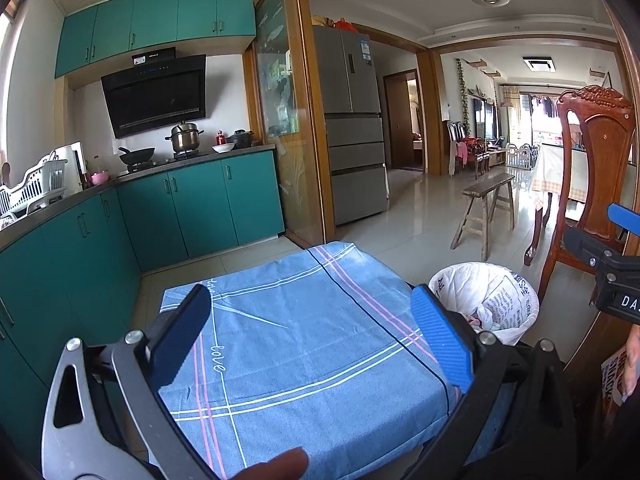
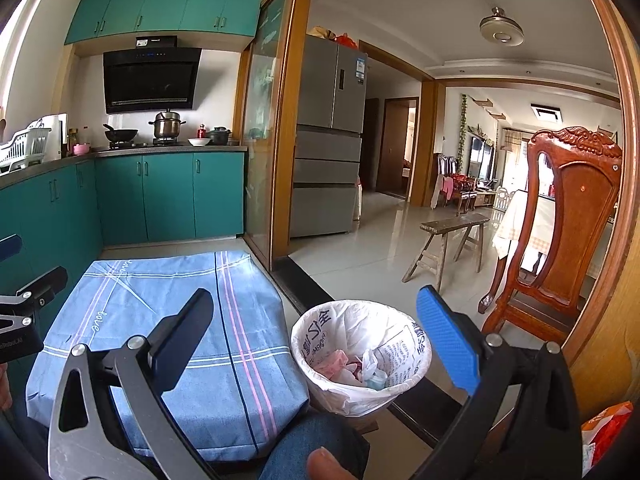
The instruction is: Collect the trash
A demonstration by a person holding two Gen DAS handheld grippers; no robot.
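While both tools hang with their jaws spread wide and nothing between them, the left gripper (image 1: 310,328) sits above the blue checked cloth (image 1: 304,344) draping a low table, and the right gripper (image 2: 320,336) points at the waste basket (image 2: 362,356). That basket, lined with a white printed bag, stands on the floor just beside the cloth's right edge and holds crumpled pink and white scraps (image 2: 352,368). Beyond it a carved wooden chair (image 2: 560,232) stands near the doorway; teal cabinets (image 2: 168,196) line the far wall.
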